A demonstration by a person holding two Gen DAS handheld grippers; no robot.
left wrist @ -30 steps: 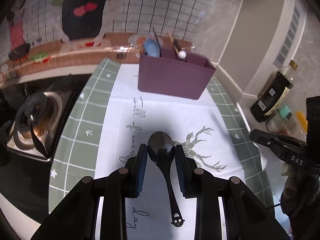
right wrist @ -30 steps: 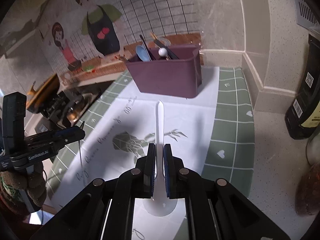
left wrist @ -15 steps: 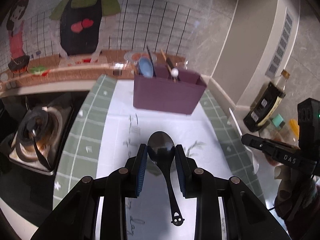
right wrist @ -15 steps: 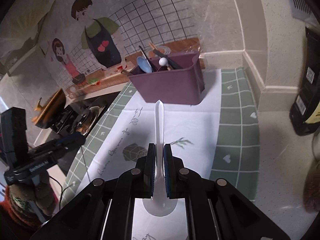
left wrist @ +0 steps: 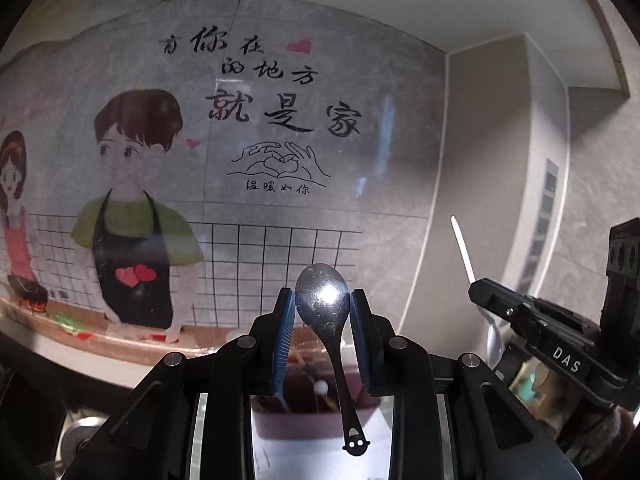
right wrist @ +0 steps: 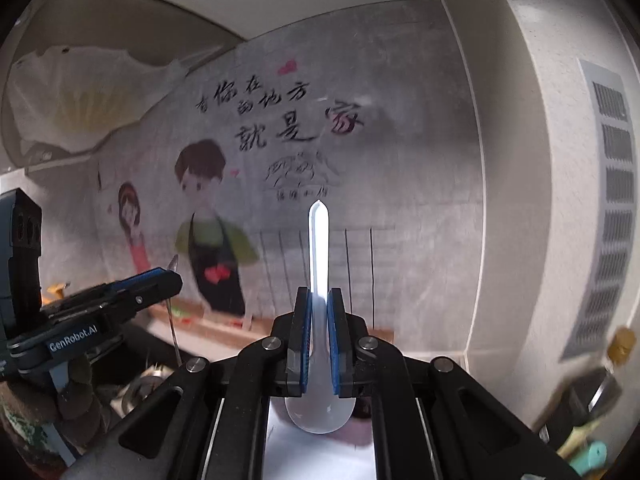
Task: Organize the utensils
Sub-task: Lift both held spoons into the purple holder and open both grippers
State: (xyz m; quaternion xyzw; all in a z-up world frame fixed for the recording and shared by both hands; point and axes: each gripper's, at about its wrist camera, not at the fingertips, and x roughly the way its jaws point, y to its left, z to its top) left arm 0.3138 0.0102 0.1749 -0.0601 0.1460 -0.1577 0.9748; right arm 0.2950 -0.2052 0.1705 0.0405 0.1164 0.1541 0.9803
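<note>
My left gripper [left wrist: 322, 298] is shut on a metal spoon [left wrist: 321, 300], bowl up between the blue pads, its dark handle hanging down toward the camera. My right gripper [right wrist: 319, 312] is shut on a white plastic spoon [right wrist: 318, 248], handle pointing up and bowl low near the camera. Both are tilted up toward the wall. The purple utensil box [left wrist: 316, 404] shows low in the left wrist view behind the fingers, with several utensils in it. The right gripper [left wrist: 520, 312] with the white spoon also shows at the right of the left wrist view.
A decorated wall [left wrist: 260, 120] with cartoon figures fills both views. The white cloth [right wrist: 320, 456] lies below. A stove [right wrist: 148, 380] sits low left in the right wrist view. The left gripper [right wrist: 120, 296] shows there at the left. A wall vent [right wrist: 616, 208] is on the right.
Both grippers have tilted sharply upward with their spoons still held. The views have swung from the countertop to the wall, and the purple box has dropped to the bottom of both views.
</note>
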